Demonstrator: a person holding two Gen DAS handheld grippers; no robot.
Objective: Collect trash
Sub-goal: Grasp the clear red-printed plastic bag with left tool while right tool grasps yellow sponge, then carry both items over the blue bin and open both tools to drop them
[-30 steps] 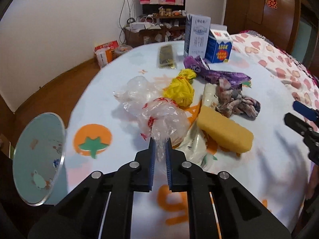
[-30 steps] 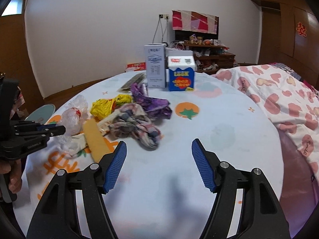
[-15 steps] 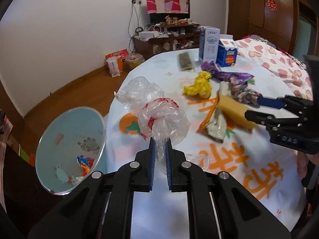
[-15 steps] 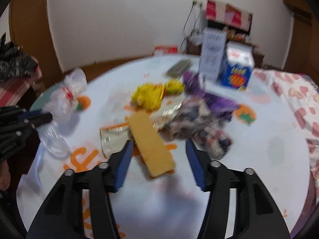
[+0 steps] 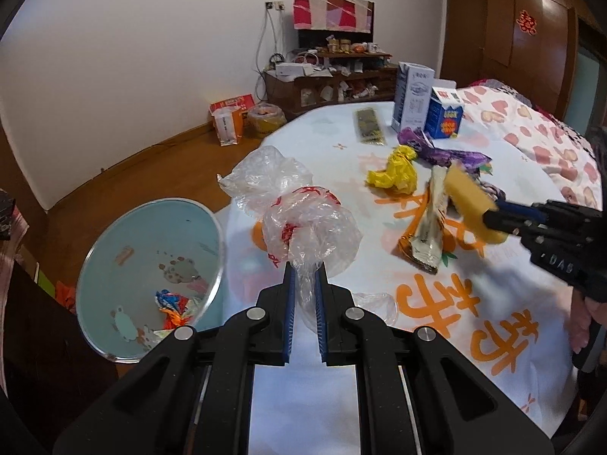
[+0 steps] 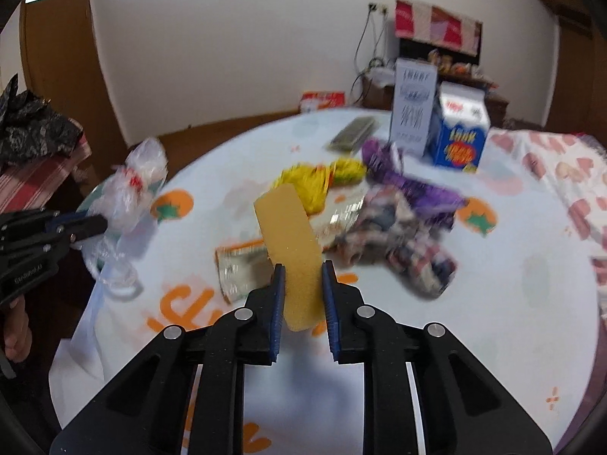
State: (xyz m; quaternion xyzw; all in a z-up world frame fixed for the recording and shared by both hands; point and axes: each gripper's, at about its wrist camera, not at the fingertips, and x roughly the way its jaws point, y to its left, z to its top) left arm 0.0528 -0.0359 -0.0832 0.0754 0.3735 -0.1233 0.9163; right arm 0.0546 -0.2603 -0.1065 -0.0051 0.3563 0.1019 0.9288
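My left gripper (image 5: pixel 303 276) is shut on a crumpled clear plastic bag (image 5: pixel 303 220) with red print, held above the table's left edge beside the pale blue trash bin (image 5: pixel 151 273). My right gripper (image 6: pixel 302 269) is shut on a yellow sponge (image 6: pixel 292 235), lifted off the table; it also shows in the left wrist view (image 5: pixel 470 201). On the table lie a yellow wrapper (image 5: pixel 394 170), a purple wrapper (image 5: pixel 440 151), a silver snack packet (image 5: pixel 428 223) and a crumpled patterned cloth (image 6: pixel 402 239).
Two cartons, one white (image 5: pixel 413 94) and one blue (image 5: pixel 444 117), stand at the table's far side beside a dark flat packet (image 5: pixel 370 127). The bin holds some colourful scraps. A heart-print cloth (image 5: pixel 550 144) lies at right. A shelf and bags stand by the far wall.
My left gripper carried the plastic bag back and left toward the bin. My right gripper moved in, closed on the yellow sponge and lifted it.
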